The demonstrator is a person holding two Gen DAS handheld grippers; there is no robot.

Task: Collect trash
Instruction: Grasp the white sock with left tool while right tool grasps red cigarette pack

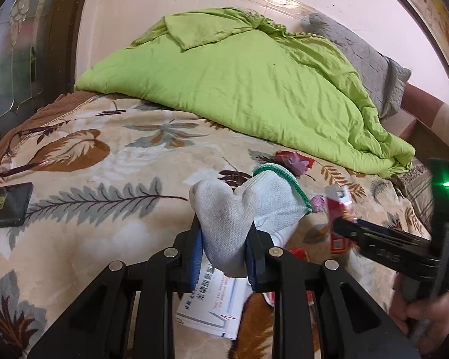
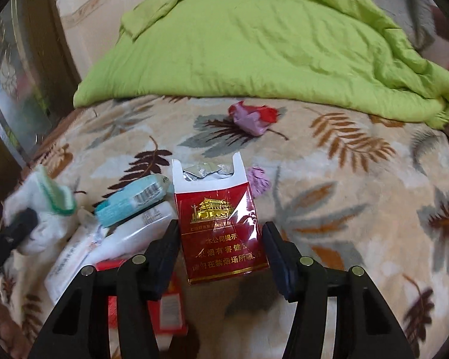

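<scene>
left tool (image 1: 224, 257) clamped on white glove (image 1: 242, 209), right tool (image 2: 221, 251) half-wide around red cigarette pack (image 2: 221, 224), pads not touching, on bed (image 2: 344, 209)

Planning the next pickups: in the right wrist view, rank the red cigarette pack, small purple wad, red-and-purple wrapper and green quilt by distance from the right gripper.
1. Red cigarette pack, between the right gripper fingers.
2. Small purple wad, just beyond, slightly right.
3. Red-and-purple wrapper, farther up the bed.
4. Green quilt, farthest back.

One red cigarette pack (image 2: 221, 224), two crumpled purple wrappers (image 2: 250, 119), one white glove (image 1: 239, 209), one phone (image 1: 6, 205), one green quilt (image 1: 239, 83).
</scene>
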